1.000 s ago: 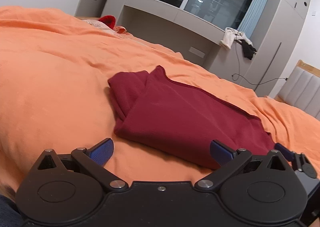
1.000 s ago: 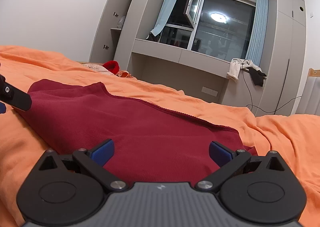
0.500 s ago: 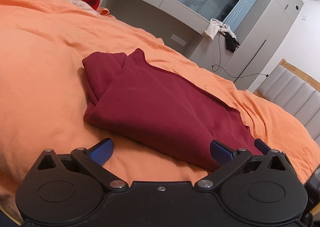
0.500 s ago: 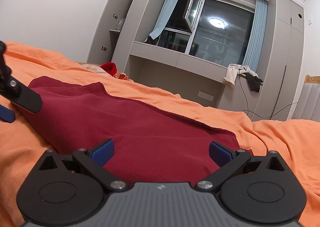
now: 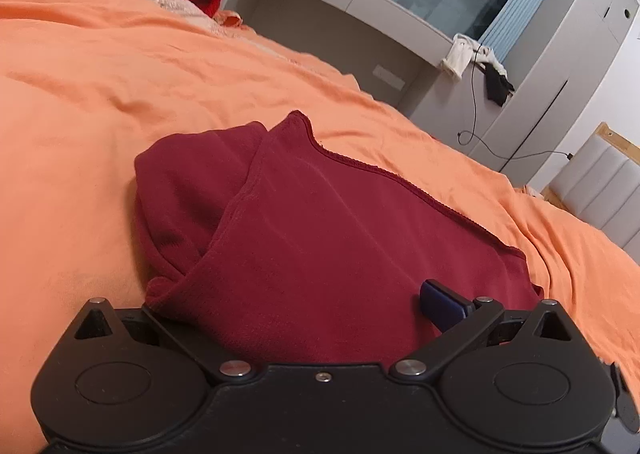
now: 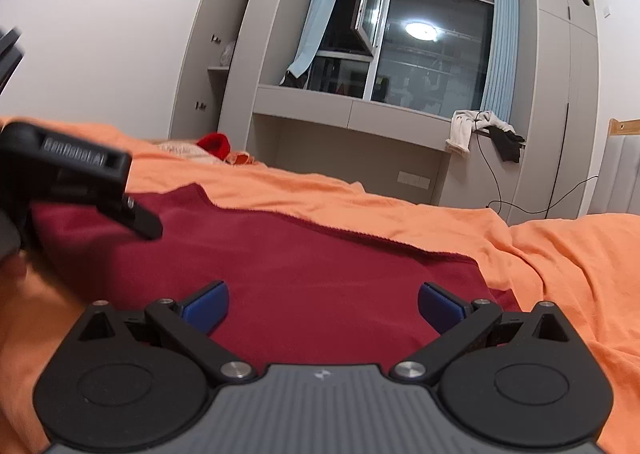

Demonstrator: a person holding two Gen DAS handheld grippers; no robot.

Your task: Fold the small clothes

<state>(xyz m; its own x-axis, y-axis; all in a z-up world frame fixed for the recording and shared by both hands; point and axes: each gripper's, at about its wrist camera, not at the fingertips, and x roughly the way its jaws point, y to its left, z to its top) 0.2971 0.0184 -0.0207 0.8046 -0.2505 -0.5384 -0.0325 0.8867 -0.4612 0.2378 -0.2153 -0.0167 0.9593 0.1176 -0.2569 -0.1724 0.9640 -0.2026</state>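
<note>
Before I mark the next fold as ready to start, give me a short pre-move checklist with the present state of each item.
1. Left gripper open: ok, jaws wide apart.
2. Left gripper around the near edge of the dark red garment: ok, cloth covers its left finger; the right fingertip lies on top.
3. Right gripper open: ok, both blue pads show.
4. Right gripper gripping cloth: not ok, it only hangs over the garment.
5. Garment flat on the orange bedspread: not ok, the far-left end is bunched.
</note>
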